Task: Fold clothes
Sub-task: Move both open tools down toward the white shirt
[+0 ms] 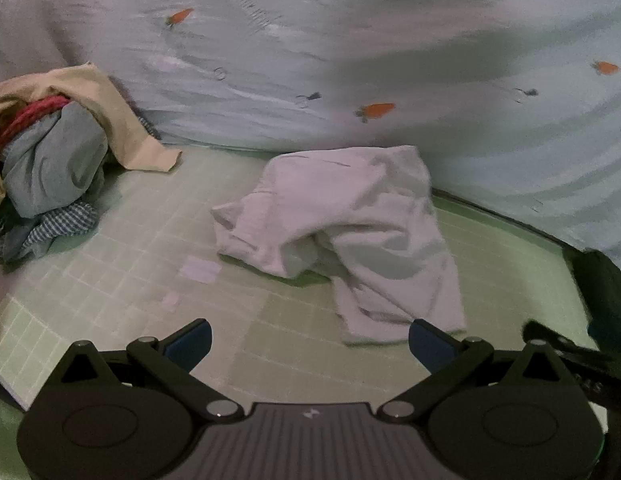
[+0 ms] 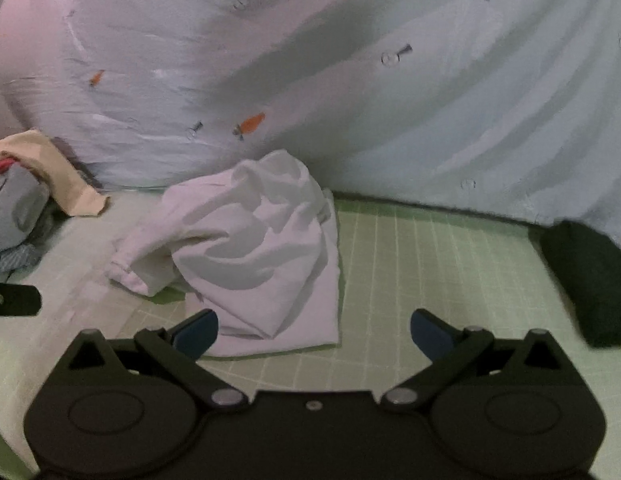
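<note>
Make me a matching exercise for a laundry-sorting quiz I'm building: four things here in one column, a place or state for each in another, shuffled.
Things:
1. white garment
2. clothes pile
3. dark bundle
4. left gripper

States:
A. open, holding nothing
B. crumpled mid-mat
C. heaped at the mat's left
D. at the mat's right edge

Pairs: 1-B, 2-C, 3-D, 4-A

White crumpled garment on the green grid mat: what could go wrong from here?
1. The white crumpled garment is bunched, so a pinch may catch several layers.
2. The open left tool and open right tool both hang near its front hem and might clash.
3. Dragging it left could snag the heap of unfolded clothes.
</note>
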